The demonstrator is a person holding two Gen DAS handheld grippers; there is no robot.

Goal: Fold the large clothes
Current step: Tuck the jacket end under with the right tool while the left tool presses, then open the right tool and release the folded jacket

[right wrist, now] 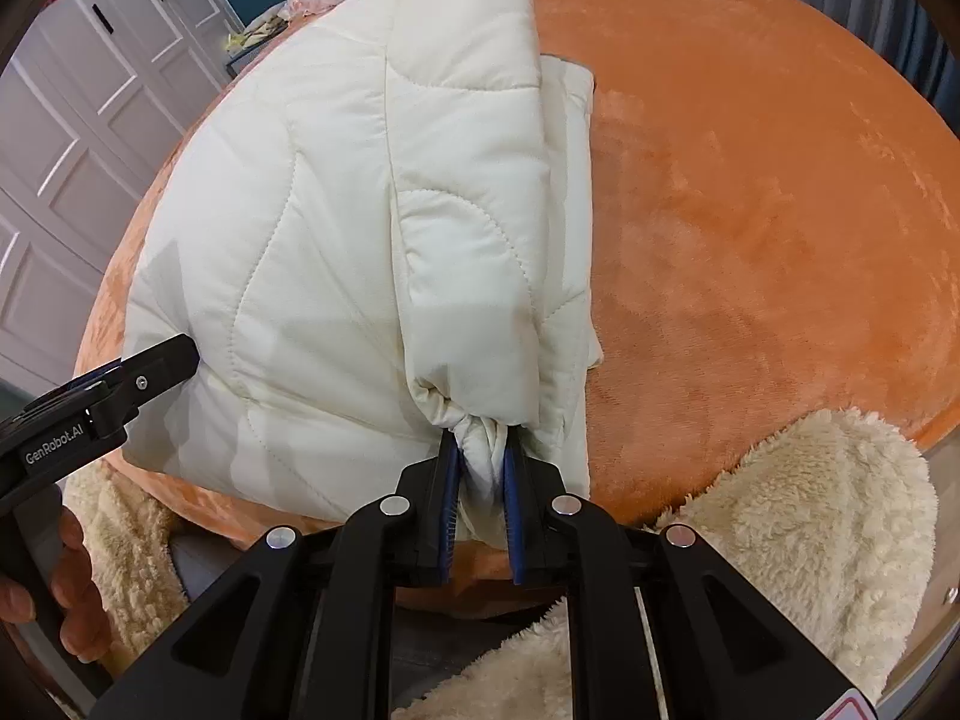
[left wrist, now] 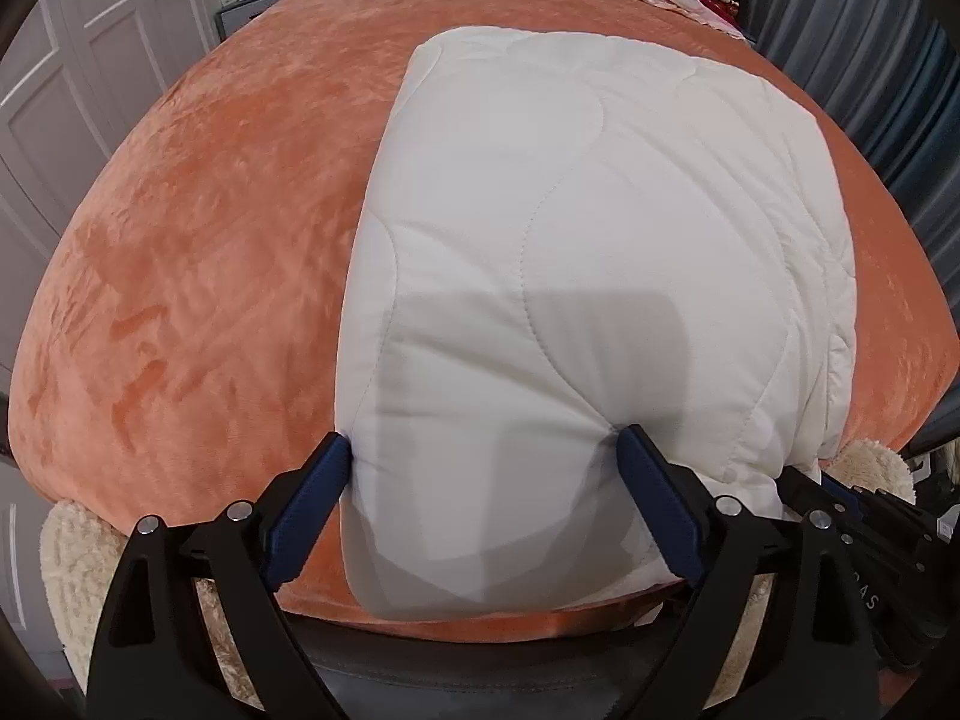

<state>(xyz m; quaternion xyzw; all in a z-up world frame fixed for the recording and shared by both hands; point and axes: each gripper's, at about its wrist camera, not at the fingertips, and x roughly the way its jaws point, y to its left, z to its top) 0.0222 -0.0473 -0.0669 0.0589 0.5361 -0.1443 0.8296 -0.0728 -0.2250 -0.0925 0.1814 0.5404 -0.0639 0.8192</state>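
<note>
- Your right gripper (right wrist: 483,462) is pinched tight on a bunched cuff of the white quilted jacket (right wrist: 336,228) — thin hold, a hard tug could slip it.
- Your left gripper (left wrist: 483,450) is spread wide, straddling the near hem, gripping nothing.
- Jacket lies folded on the orange blanket (left wrist: 198,276); puffy layers may spring open.

Jacket (right wrist: 312,228) hides left tool (right wrist: 180,354) tips.
</note>
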